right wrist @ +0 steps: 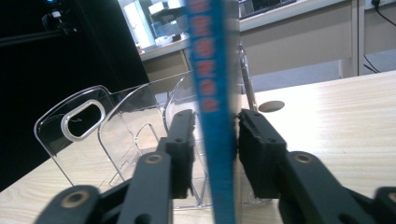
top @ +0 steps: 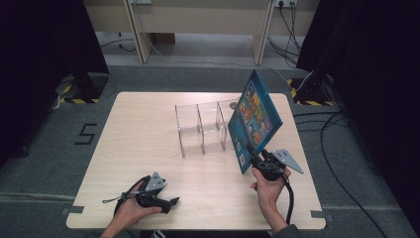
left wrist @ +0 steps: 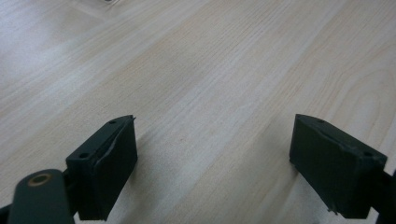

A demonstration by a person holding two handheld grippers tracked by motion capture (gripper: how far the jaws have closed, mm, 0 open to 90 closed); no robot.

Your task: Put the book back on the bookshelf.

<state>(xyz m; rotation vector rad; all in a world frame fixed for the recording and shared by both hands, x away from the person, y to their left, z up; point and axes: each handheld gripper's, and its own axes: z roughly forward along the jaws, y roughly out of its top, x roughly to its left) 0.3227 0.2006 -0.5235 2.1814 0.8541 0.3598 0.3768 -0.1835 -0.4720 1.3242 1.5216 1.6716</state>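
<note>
My right hand-held gripper (top: pixel 253 154) clamps the lower edge of a blue picture book (top: pixel 254 118), holding it tilted above the table (top: pixel 148 144) just right of the clear acrylic divider rack (top: pixel 203 129). My left hand-held gripper (top: pixel 171 202) rests on the table, jaws wide and empty.

Black curtains (top: pixel 44 59) flank the room; cables (top: pixel 341 148) trail across grey floor (top: pixel 39 163).

- The book (top: pixel 255 118) was blue, its cover patterned with bright multicoloured cartoon panels; its spine (right wrist: pixel 212 93) carried red lettering.
- The table (top: pixel 143 144) showed pale wood grain.
- The divider rack (top: pixel 200 130) was clear.
- Both grippers' jaws were black.
</note>
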